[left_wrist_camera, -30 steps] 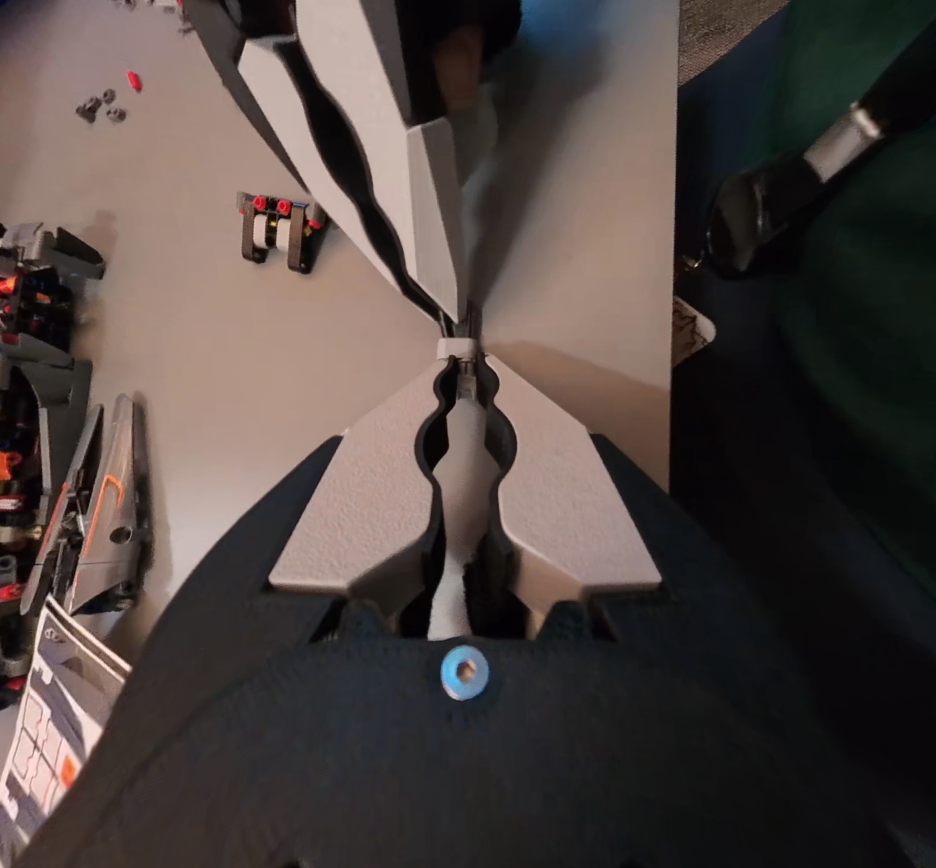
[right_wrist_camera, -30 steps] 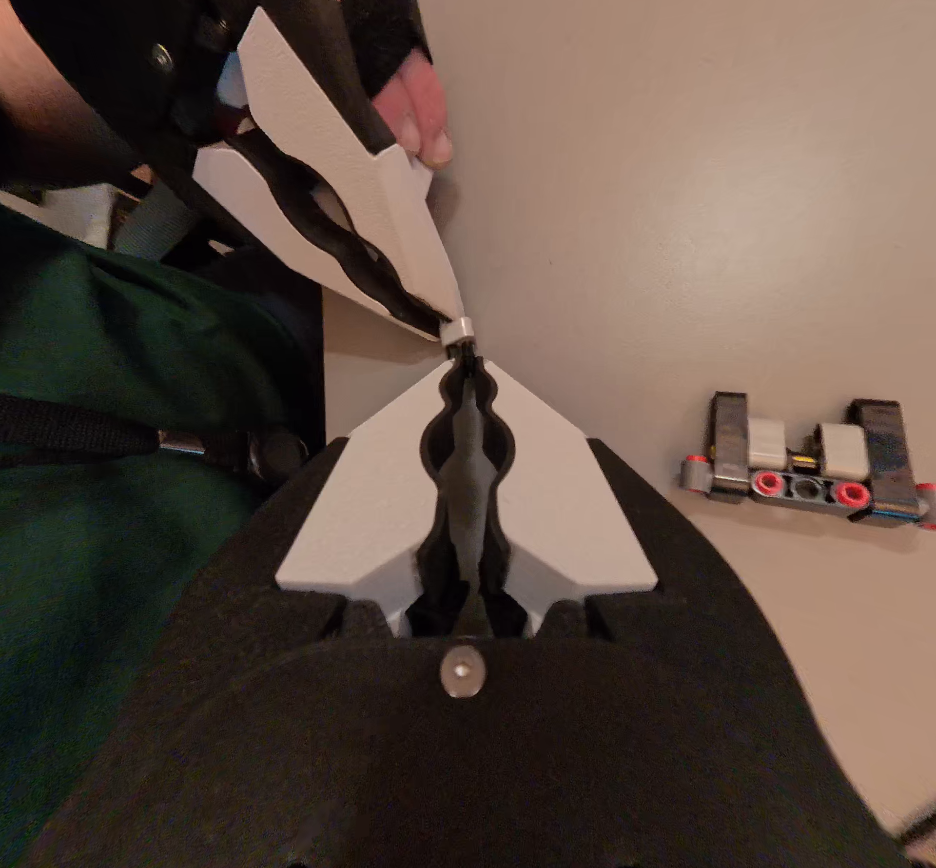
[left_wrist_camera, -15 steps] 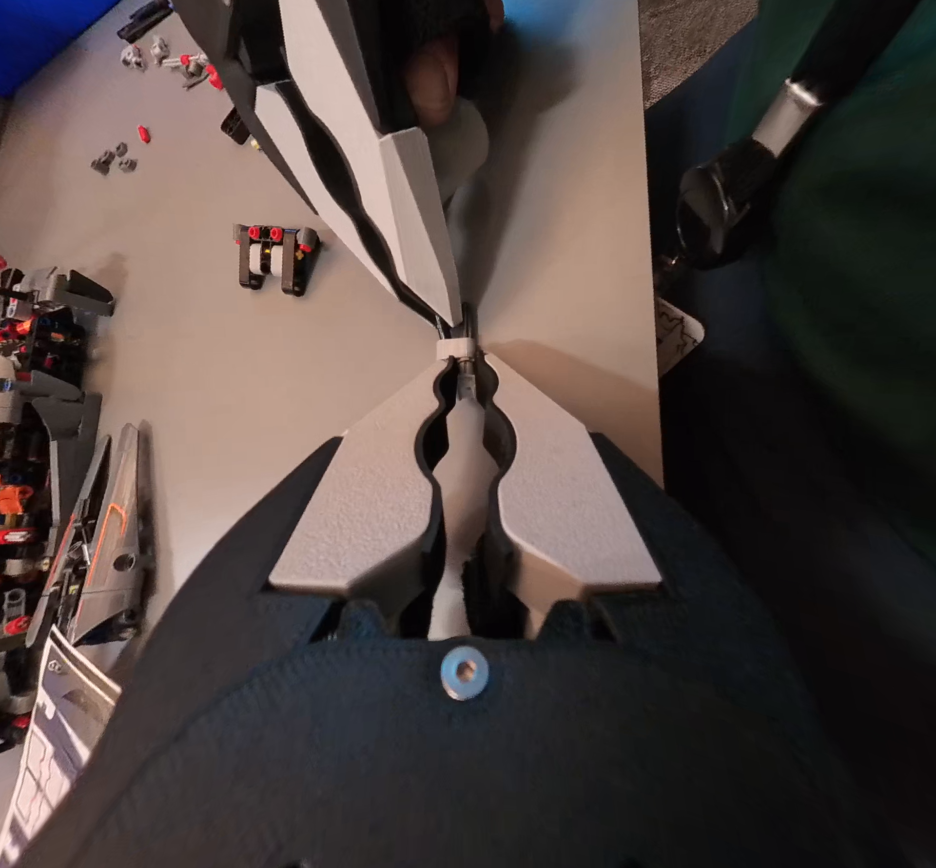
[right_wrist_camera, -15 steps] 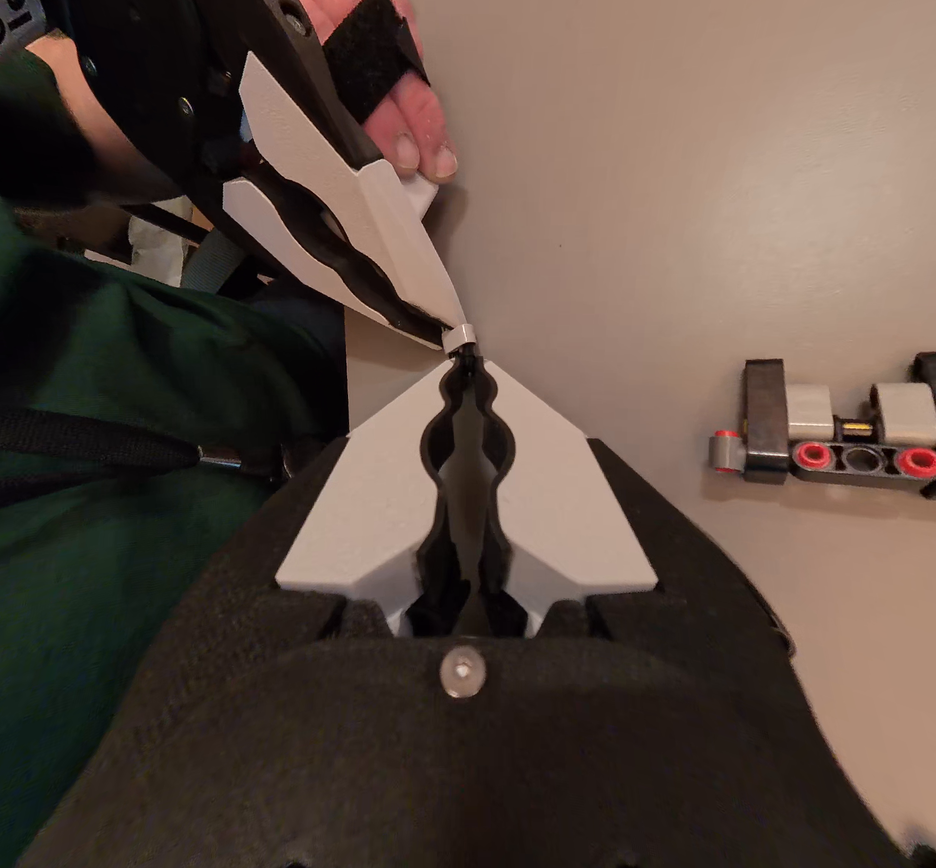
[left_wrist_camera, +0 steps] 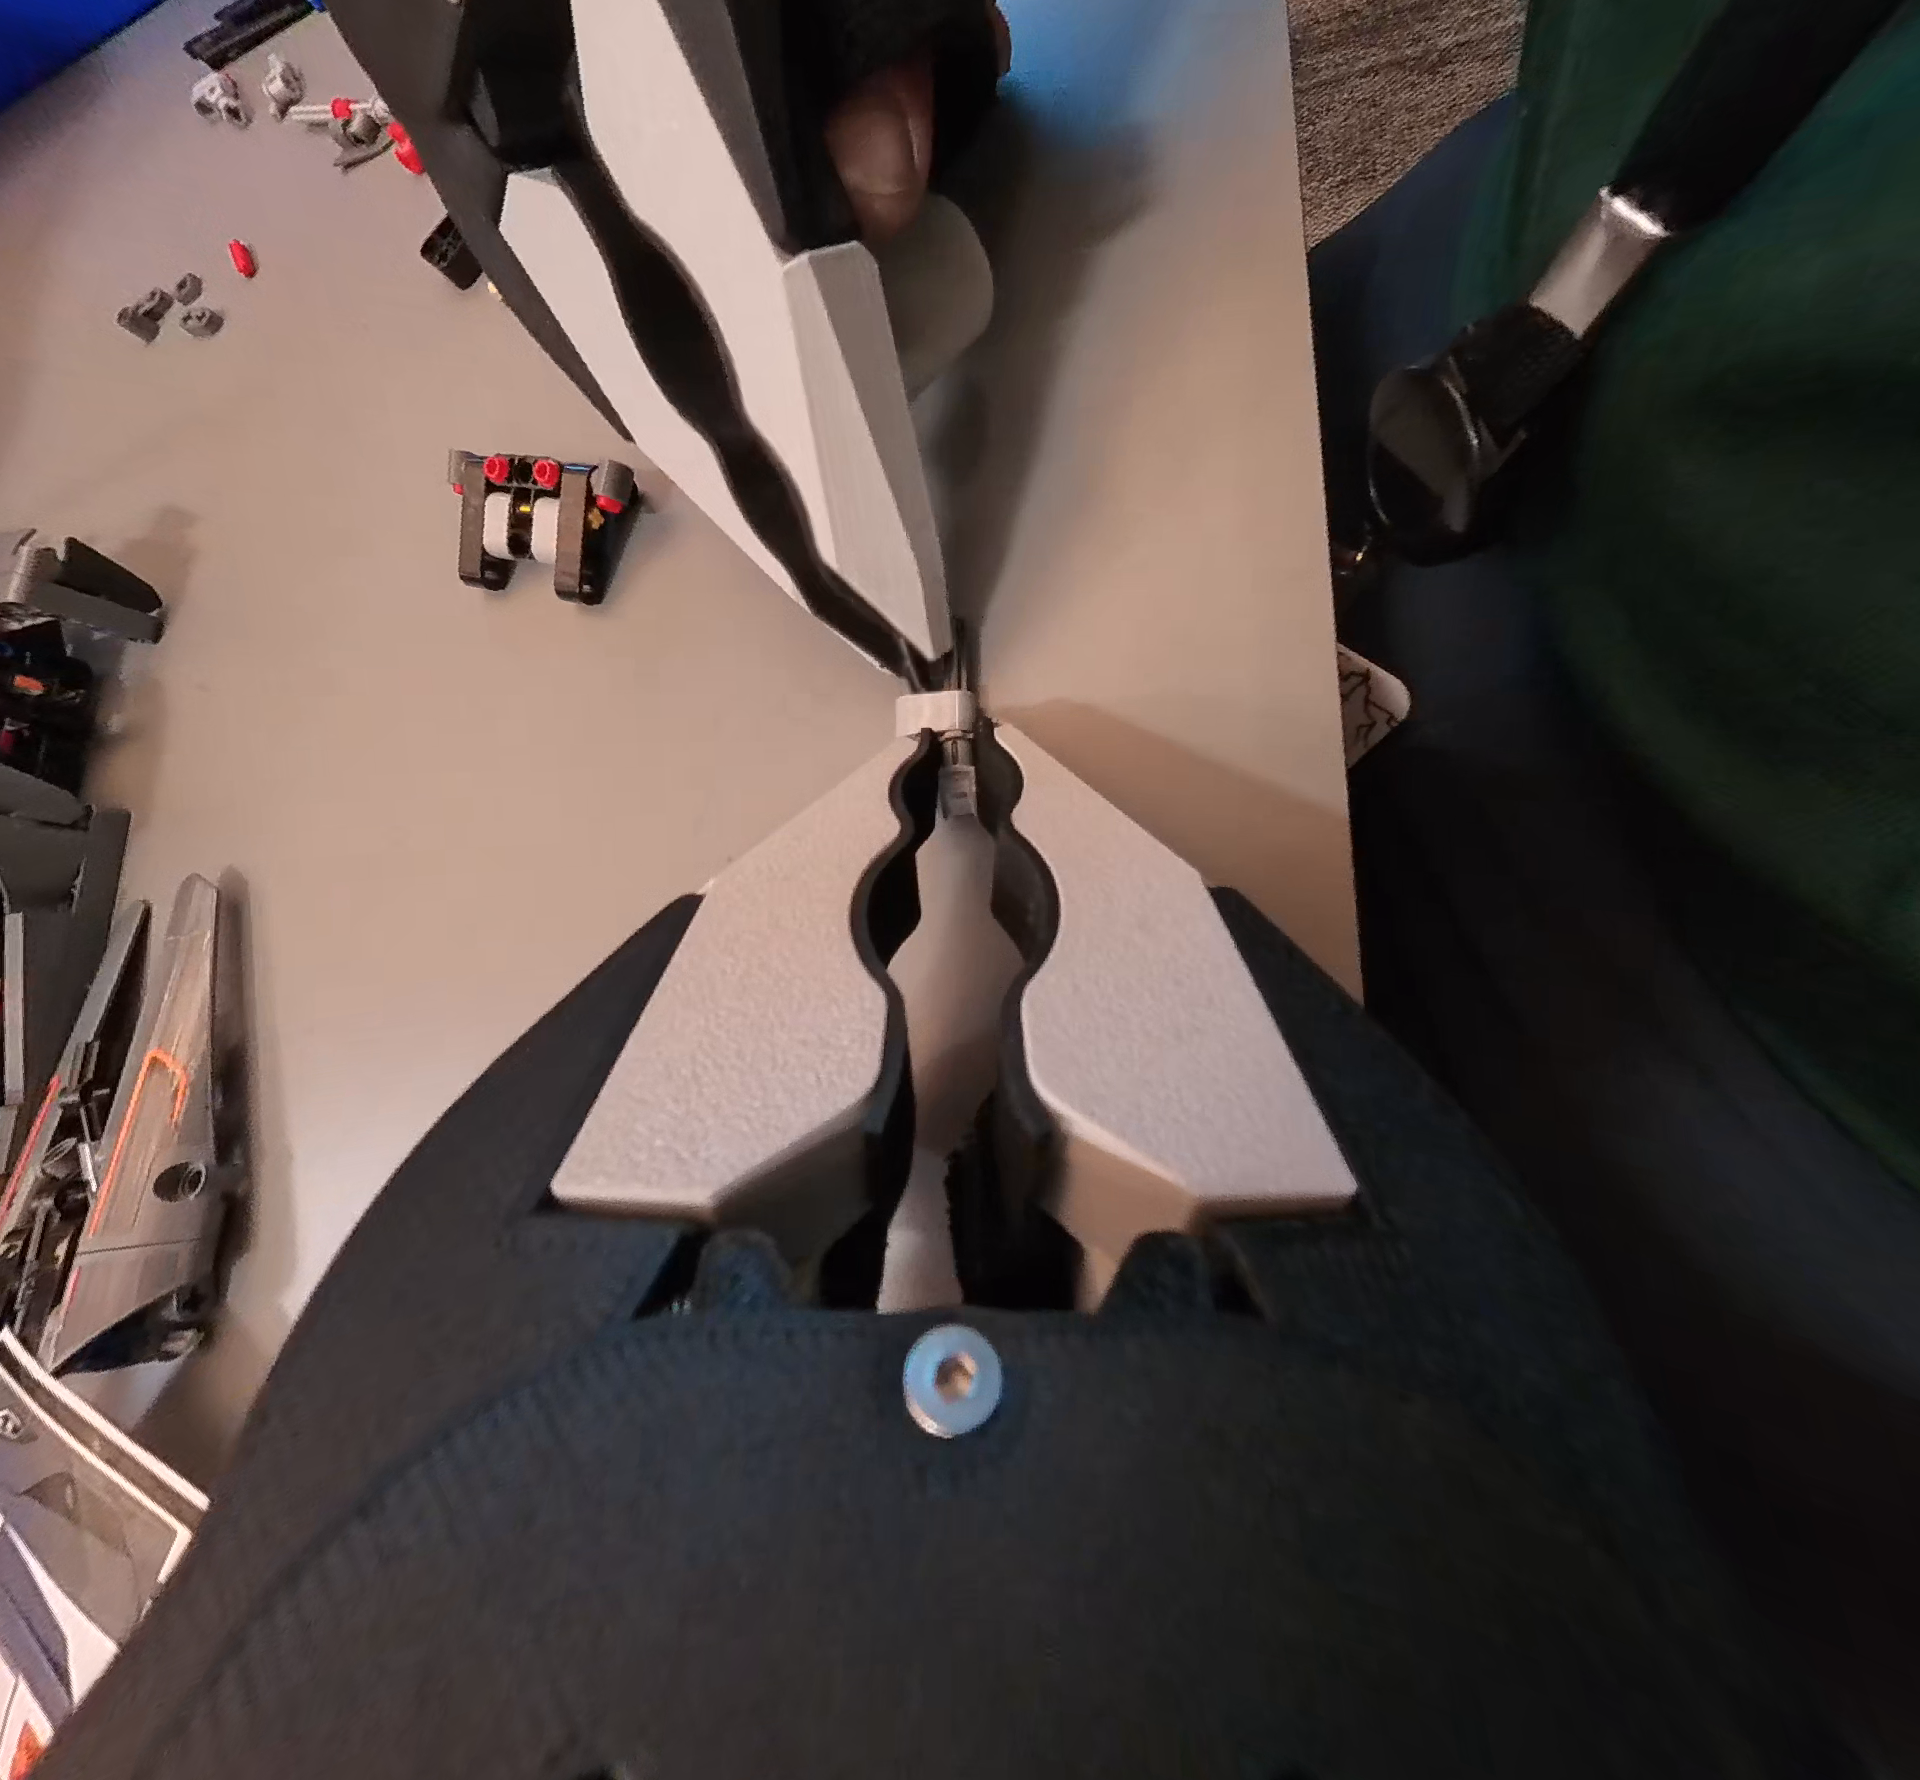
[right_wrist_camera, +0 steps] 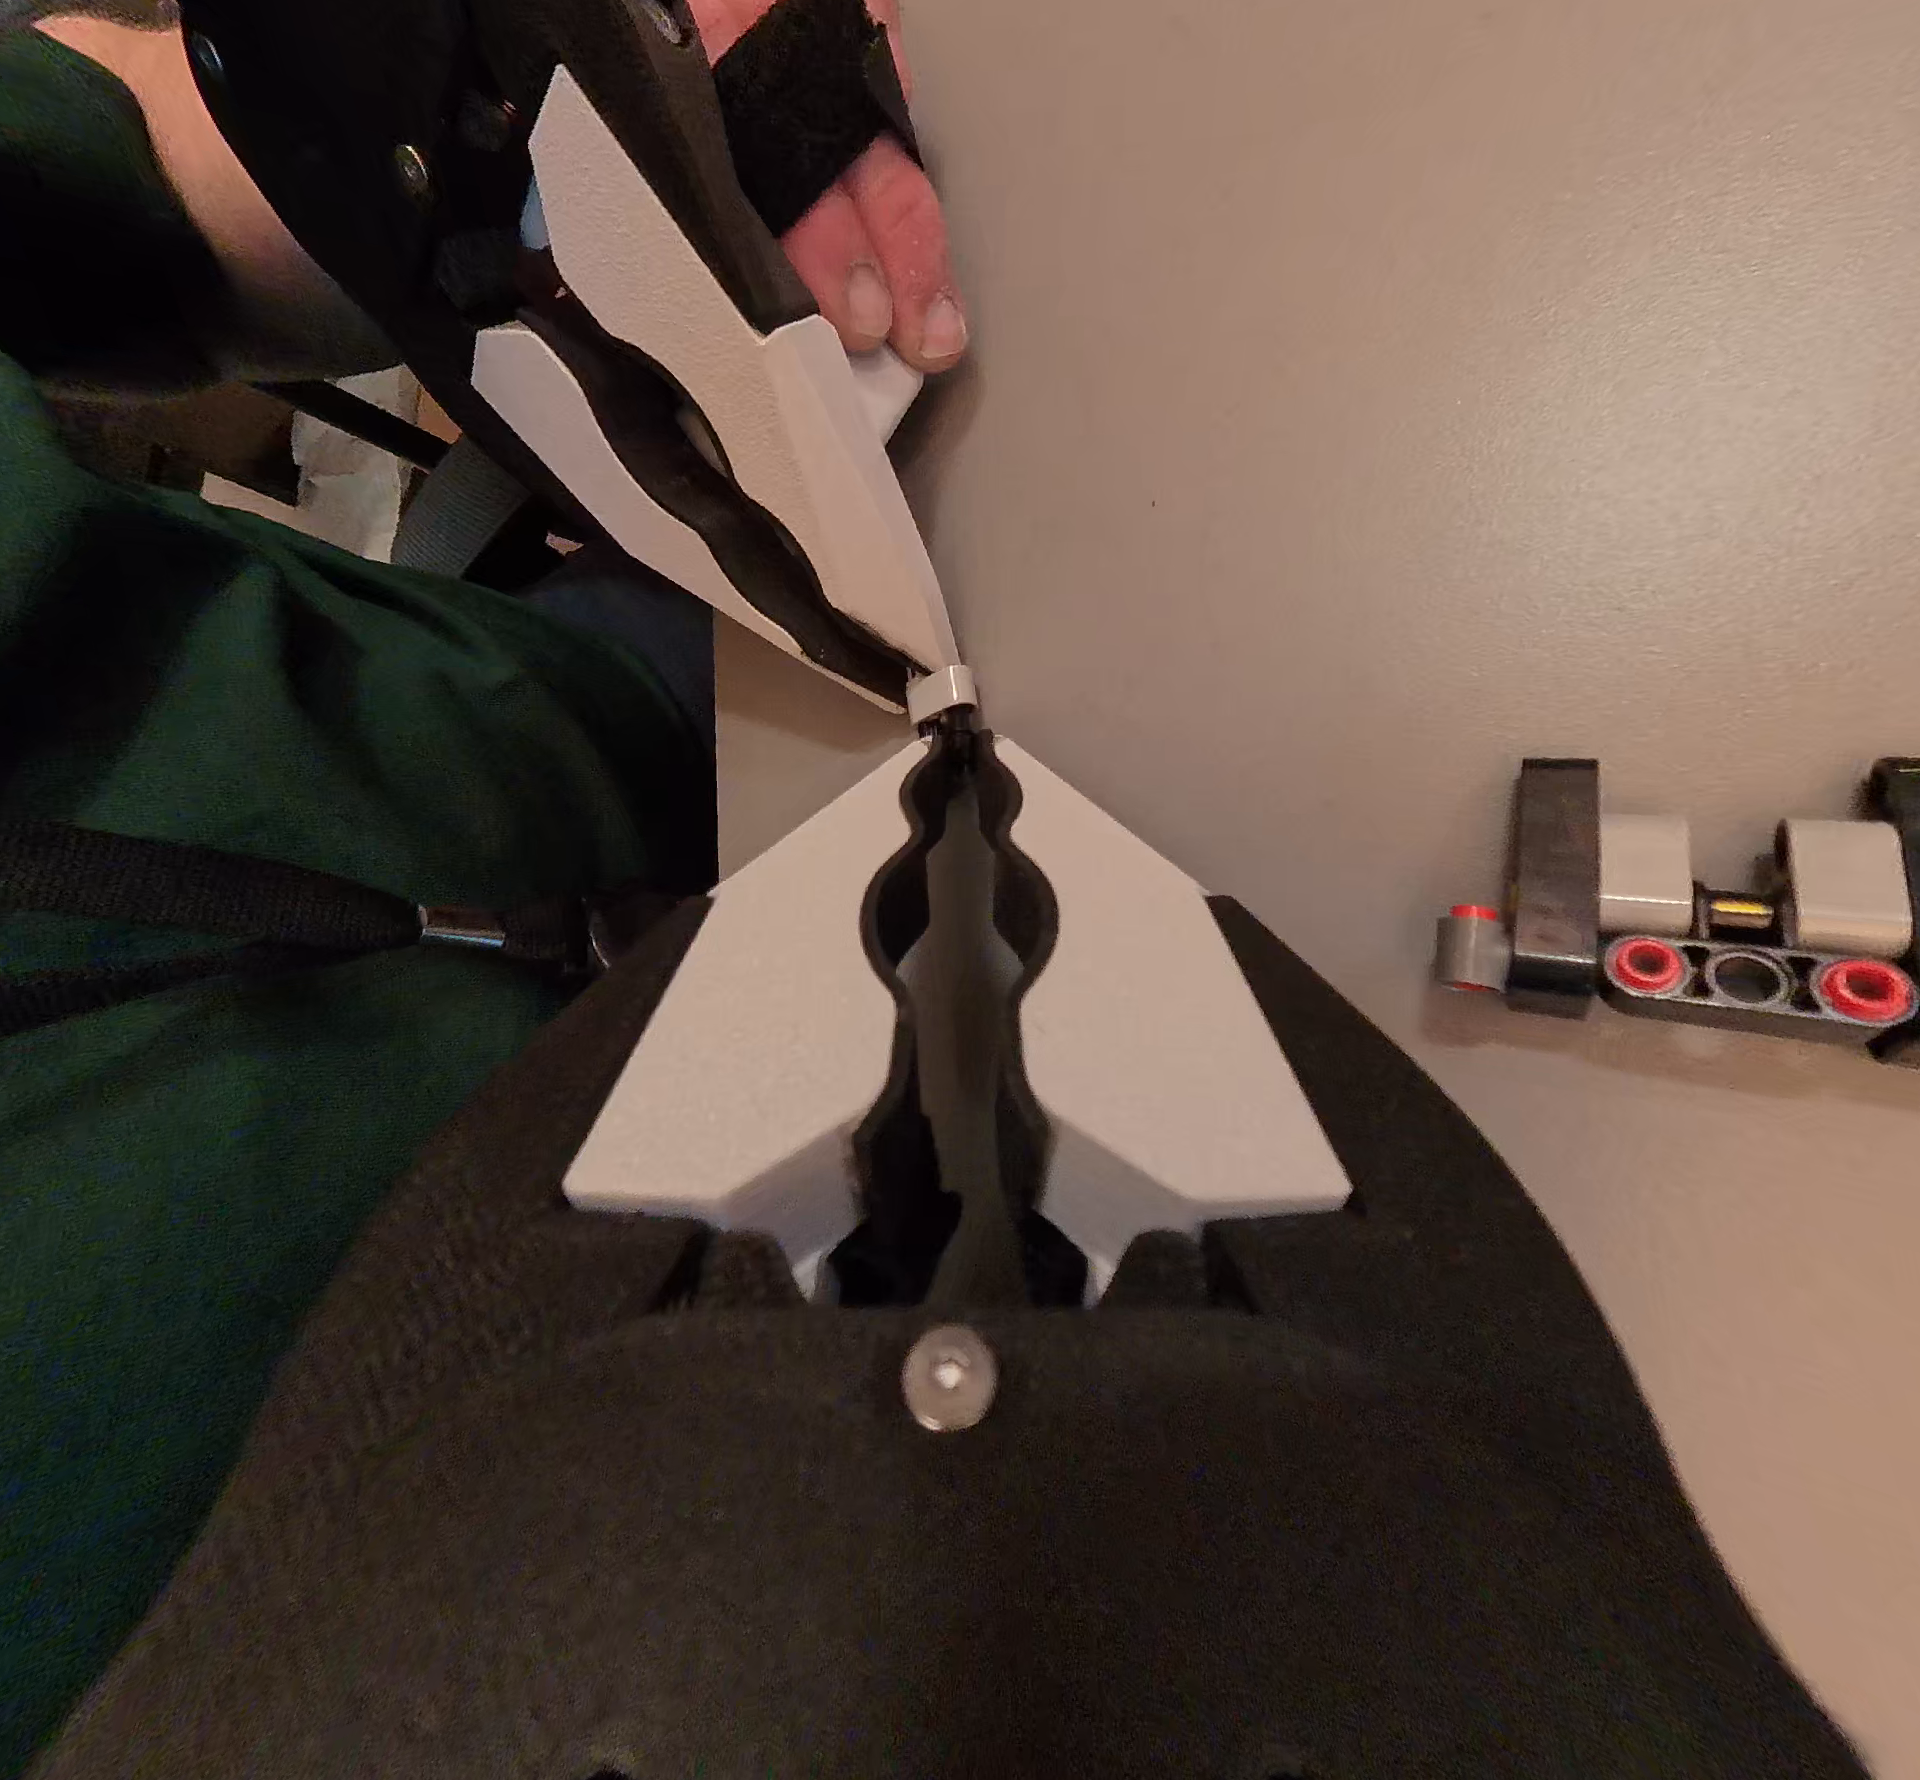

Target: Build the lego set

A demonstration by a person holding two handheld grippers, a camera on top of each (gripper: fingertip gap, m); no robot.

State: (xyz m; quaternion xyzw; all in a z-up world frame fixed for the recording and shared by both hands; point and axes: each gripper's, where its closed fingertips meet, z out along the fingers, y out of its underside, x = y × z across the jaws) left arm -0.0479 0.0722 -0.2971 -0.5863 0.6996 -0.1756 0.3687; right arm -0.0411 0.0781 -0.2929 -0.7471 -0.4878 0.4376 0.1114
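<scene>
My left gripper [left_wrist_camera: 951, 743] is shut on a small light grey Lego piece [left_wrist_camera: 933, 714]. My right gripper [right_wrist_camera: 961, 745] is shut on a small thin black piece [right_wrist_camera: 954, 724]. The two grippers meet tip to tip above the table's near edge, and the two pieces touch. In the left wrist view the right gripper [left_wrist_camera: 940, 662] comes down from the top. In the right wrist view the left gripper [right_wrist_camera: 925, 681] comes in from the upper left with the grey piece [right_wrist_camera: 940, 689]. How the pieces join is hidden between the tips.
A black sub-assembly with red pins and light grey rollers [left_wrist_camera: 535, 525] lies on the grey table [left_wrist_camera: 416, 795]; it also shows in the right wrist view [right_wrist_camera: 1704, 920]. A dark grey model [left_wrist_camera: 114, 1107], a booklet [left_wrist_camera: 62, 1543] and loose pieces [left_wrist_camera: 171, 312] lie left. A person in green sits beyond the table edge [left_wrist_camera: 1325, 587]. Left and right tips are no more than a few centimetres apart.
Both grippers stay shut and tip to tip. They have shifted together a little over the table; the sub-assembly has slid right in the right wrist view and more of the far table shows in the left.
</scene>
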